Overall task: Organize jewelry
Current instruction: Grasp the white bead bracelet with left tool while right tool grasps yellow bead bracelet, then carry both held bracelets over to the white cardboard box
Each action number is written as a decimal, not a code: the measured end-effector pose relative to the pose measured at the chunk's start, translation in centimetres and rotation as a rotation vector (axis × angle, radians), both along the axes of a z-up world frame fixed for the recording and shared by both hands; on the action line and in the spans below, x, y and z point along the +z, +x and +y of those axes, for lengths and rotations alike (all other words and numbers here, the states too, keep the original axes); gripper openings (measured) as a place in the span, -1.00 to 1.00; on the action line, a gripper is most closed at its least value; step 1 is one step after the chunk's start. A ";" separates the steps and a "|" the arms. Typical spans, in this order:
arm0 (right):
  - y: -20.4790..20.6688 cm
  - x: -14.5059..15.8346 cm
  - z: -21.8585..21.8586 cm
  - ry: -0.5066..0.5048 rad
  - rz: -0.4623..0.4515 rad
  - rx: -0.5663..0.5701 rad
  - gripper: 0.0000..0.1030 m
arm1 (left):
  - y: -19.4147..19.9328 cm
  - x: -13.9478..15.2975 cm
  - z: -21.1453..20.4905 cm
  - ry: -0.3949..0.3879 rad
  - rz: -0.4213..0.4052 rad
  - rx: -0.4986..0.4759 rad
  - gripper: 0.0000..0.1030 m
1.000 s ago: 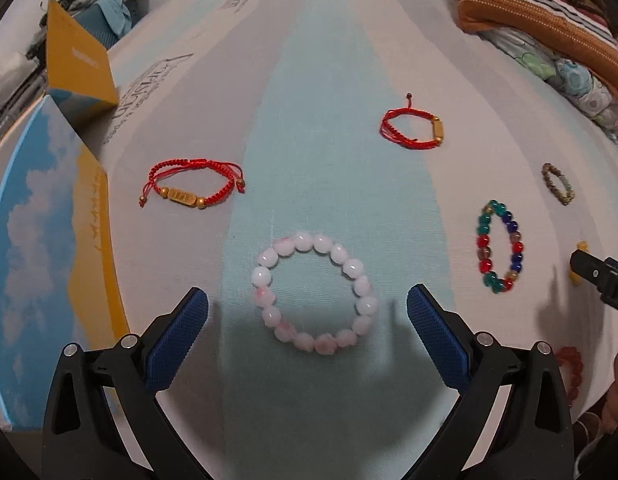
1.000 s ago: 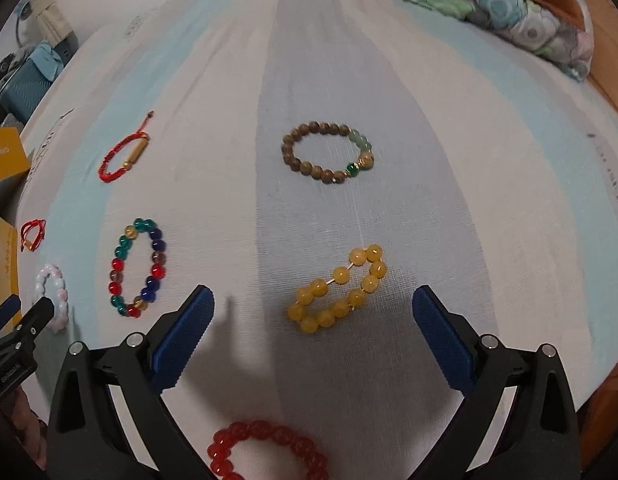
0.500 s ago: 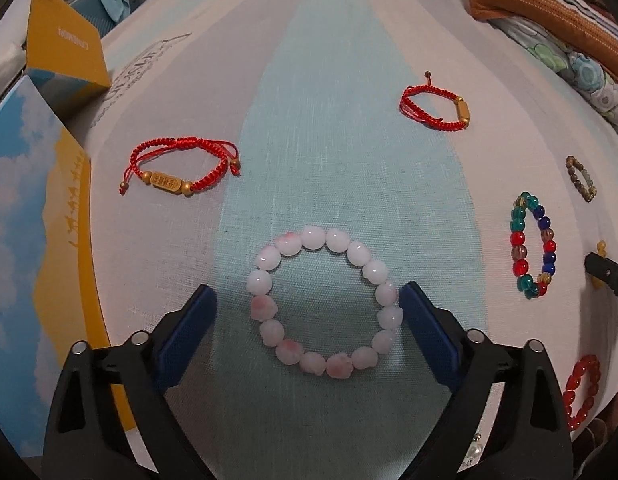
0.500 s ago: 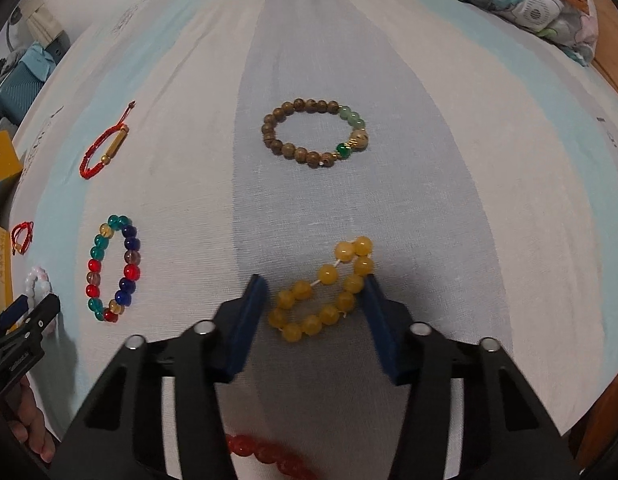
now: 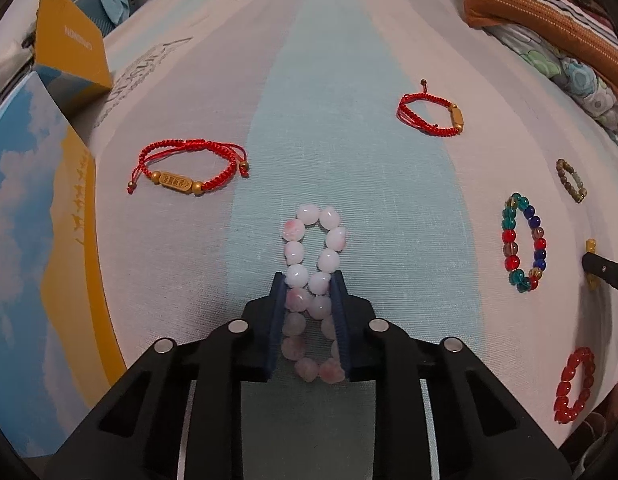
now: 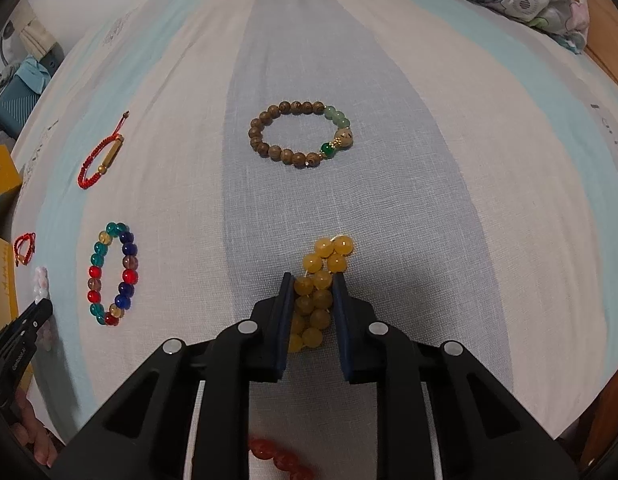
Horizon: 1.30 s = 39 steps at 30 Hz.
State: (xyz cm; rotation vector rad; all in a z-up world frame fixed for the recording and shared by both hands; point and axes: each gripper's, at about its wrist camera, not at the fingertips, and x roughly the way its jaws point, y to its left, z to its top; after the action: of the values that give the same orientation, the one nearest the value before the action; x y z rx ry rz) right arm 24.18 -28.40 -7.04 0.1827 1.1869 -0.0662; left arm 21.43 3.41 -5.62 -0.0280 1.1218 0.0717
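Left gripper (image 5: 308, 284) fingers clenched on the pink bracelet (image 5: 313, 276); right gripper (image 6: 312, 278) fingers on the yellow bracelet (image 6: 317, 296), both lying on the bed (image 5: 349, 80). Lift straight up, keeping squeeze even, lest beads slip.

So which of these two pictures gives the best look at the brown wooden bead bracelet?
The right wrist view. There the brown wooden bead bracelet lies whole and near the middle, with its green beads and pale charm bead easy to make out. In the left wrist view the same bracelet is only a tiny, squashed loop near the right edge, too small for detail.
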 end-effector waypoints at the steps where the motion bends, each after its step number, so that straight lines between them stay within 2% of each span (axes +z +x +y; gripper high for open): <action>1: 0.0 -0.2 0.4 0.001 -0.002 -0.002 -0.67 | 0.0 0.0 0.1 -0.008 -0.001 0.003 -0.60; 14: -1.0 1.1 0.0 0.037 -0.054 0.017 -0.67 | -0.6 1.4 0.6 -0.062 -0.052 -0.028 -0.63; 26: -2.8 3.8 1.1 0.013 -0.183 0.055 -0.67 | -1.8 3.4 0.4 -0.091 -0.109 -0.041 -0.63; 39: -2.9 5.4 2.7 -0.032 -0.190 0.051 -0.67 | -2.6 5.4 -0.9 -0.068 -0.129 -0.054 -0.63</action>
State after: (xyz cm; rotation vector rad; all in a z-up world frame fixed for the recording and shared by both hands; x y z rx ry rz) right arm 21.28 -25.66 -1.61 0.1280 1.0001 -0.0224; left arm 18.86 2.48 -0.22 -0.0622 0.9950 -0.0159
